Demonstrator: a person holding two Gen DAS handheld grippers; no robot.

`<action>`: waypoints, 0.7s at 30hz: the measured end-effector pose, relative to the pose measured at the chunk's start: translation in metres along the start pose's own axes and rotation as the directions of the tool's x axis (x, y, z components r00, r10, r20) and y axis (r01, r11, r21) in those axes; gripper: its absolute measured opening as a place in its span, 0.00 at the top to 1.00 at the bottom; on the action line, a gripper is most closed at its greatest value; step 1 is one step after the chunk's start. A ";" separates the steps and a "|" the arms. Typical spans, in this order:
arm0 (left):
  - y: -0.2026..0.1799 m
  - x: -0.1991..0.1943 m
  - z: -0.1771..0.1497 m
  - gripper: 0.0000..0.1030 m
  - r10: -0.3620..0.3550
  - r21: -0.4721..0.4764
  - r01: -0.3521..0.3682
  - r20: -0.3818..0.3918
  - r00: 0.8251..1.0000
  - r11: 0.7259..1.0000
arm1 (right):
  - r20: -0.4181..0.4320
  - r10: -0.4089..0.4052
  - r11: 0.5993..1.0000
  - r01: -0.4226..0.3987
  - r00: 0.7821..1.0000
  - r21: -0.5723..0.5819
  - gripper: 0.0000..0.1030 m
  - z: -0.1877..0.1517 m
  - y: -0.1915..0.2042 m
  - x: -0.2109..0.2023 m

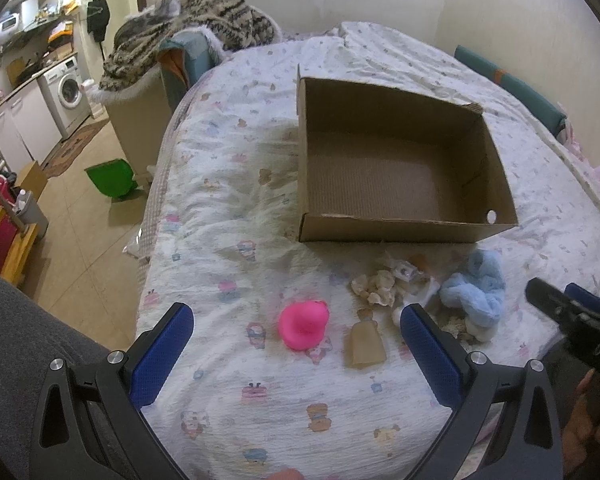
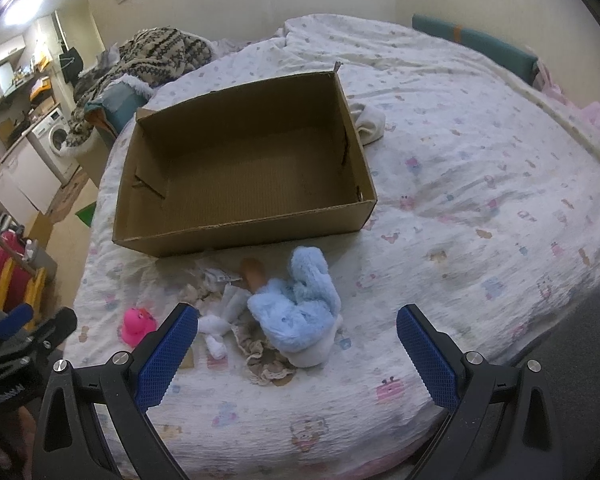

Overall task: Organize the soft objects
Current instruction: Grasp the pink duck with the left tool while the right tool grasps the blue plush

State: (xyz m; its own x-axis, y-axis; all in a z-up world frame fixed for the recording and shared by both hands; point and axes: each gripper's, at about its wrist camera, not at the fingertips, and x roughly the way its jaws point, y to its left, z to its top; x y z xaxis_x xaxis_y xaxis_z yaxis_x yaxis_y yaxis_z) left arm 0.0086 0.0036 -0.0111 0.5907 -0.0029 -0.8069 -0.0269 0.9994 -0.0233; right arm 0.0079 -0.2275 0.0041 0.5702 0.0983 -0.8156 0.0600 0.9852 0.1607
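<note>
An empty cardboard box [image 1: 396, 160] [image 2: 240, 168] sits on the bed. In front of it lies a heap of soft things: a fluffy blue plush [image 1: 474, 292] [image 2: 300, 308], a white plush piece [image 2: 216, 328], beige lacy cloth [image 1: 374, 286] [image 2: 266, 360] and a brown piece [image 2: 254, 272]. A pink rubber duck [image 1: 304, 324] [image 2: 138, 326] lies to the left, next to a tan flat piece [image 1: 366, 346]. My left gripper [image 1: 296, 344] is open above the duck. My right gripper [image 2: 298, 346] is open around the blue plush, not touching it.
The bed carries a white patterned quilt [image 1: 228, 208] [image 2: 480, 200]. A white cloth [image 2: 368, 120] lies behind the box. A striped blanket [image 1: 188, 28] is piled at the bed's far left. Left of the bed are the floor, a green bin [image 1: 110, 178] and a washing machine [image 1: 68, 92].
</note>
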 end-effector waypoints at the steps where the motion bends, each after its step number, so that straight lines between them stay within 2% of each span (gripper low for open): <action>1: 0.003 0.006 0.003 0.00 0.000 -0.004 0.000 -0.028 1.000 1.000 | -0.014 0.008 1.000 -0.008 1.000 -0.002 0.00 0.003 -0.001 0.002; 4: 0.012 0.020 0.013 0.00 0.013 -0.022 -0.015 -0.099 0.995 1.000 | -0.056 0.030 1.000 -0.030 0.998 0.006 0.00 0.013 -0.007 0.012; 8: 0.036 0.044 0.021 0.00 0.045 -0.129 -0.070 -0.190 0.981 0.989 | -0.118 0.048 0.999 -0.046 0.992 0.018 0.00 0.025 -0.015 0.029; 11: 0.040 0.064 0.023 0.09 -0.012 -0.167 -0.034 -0.265 0.964 0.985 | -0.149 0.046 0.999 -0.046 0.988 0.001 0.00 0.032 -0.017 0.041; 12: 0.039 0.069 0.023 0.12 -0.025 -0.172 -0.025 -0.284 0.959 0.985 | -0.157 0.048 0.999 -0.049 0.986 0.000 0.00 0.033 -0.018 0.045; 15: 0.028 0.083 0.021 0.13 -0.070 -0.165 0.016 -0.328 0.942 0.986 | -0.189 0.063 0.998 -0.059 0.980 0.024 0.00 0.034 -0.023 0.056; 19: 0.009 0.098 0.015 0.15 -0.073 -0.116 0.031 -0.377 0.923 0.993 | -0.236 0.079 0.994 -0.059 0.968 0.091 0.00 0.031 -0.036 0.070; 21: 0.004 0.105 0.013 0.21 -0.065 -0.100 0.029 -0.384 0.921 0.995 | -0.255 0.084 0.992 -0.056 0.963 0.112 0.00 0.029 -0.040 0.075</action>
State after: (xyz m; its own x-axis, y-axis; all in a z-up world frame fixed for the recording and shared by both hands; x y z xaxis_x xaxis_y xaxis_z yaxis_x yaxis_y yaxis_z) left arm 0.0814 0.0074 -0.0885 0.2366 -0.0817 -0.9682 -0.0902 0.9903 -0.1056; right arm 0.0725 -0.2638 -0.0474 0.3452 0.2130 -0.9140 0.1195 0.9560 0.2679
